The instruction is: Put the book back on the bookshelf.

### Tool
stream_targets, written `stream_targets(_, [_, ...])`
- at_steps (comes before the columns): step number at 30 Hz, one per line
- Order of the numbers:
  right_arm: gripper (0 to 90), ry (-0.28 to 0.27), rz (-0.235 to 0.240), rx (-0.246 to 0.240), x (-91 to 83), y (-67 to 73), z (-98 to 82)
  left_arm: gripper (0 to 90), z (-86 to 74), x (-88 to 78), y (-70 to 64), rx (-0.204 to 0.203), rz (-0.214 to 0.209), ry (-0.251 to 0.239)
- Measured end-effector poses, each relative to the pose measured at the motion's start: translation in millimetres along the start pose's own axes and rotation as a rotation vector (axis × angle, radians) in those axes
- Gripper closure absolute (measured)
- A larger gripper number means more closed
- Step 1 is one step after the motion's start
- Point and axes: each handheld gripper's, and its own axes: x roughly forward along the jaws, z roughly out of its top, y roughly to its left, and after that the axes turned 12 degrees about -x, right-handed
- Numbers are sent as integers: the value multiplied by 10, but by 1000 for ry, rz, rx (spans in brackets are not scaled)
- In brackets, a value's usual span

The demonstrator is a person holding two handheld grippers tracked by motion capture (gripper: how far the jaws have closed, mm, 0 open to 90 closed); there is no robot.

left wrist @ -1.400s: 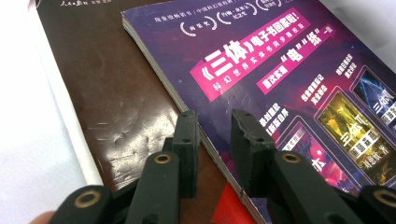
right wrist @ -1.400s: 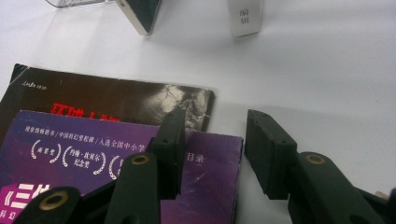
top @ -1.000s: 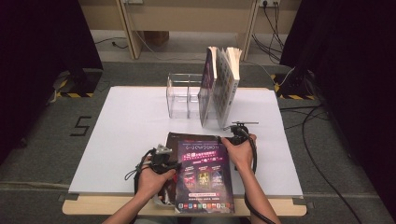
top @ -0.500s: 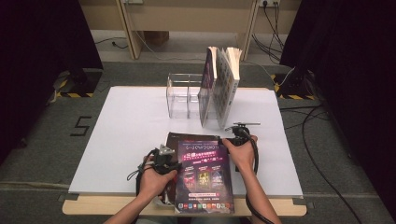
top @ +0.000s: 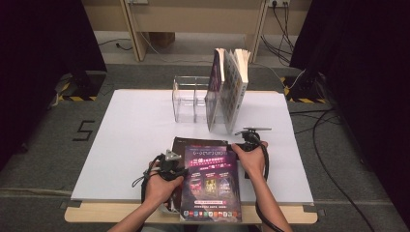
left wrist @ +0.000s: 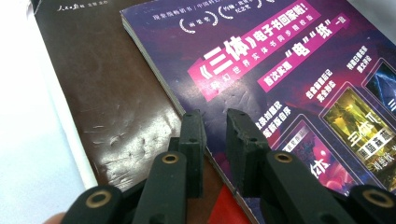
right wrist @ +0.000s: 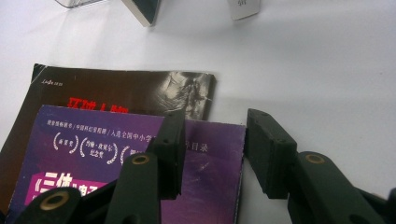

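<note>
Pickup step: the purple book (top: 211, 181) lies at lower centre of the desk (top: 121, 145). The left hand-held gripper (left wrist: 212, 122) has been closing on its edge, the right hand-held gripper (right wrist: 212, 140) spread astride its corner. Next: pinch and lift.

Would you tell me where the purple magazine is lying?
In the high view the purple magazine lies at the table's near edge, atop a dark book, between both hands.
</note>
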Motion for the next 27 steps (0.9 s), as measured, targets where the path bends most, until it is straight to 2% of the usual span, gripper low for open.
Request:
stream_targets(4, [606,-8,-8,-5,4,1,-11,763,0,1,-3,0,1,0])
stream_targets(9, [695,-1,-27,15,-27,13,2,764,7,1,-40,40,31,-4])
stream_targets(12, [706,-12,-31,-4,-49,16,14,766,9,1,-55,49,41,-2])
stream_targets(14, [705,-24,-24,8,-70,22,9,767,8,1,-55,48,40,-3])
stream_targets(16, [686,-29,-9,16,-87,5,0,768,6,2,-53,42,37,-5])
stream_targets(19, [644,14,0,29,-70,-28,-35,773,3,-1,-53,47,38,-4])
stream_targets(23, [595,9,36,45,-77,-68,-63,775,-2,-2,-59,50,40,-7])
stream_targets(24, [584,12,46,49,-80,-77,-64,776,-6,3,-60,39,33,-7])
stream_targets(27, [569,28,51,57,-98,-82,-65,777,-6,3,-59,36,30,-7])
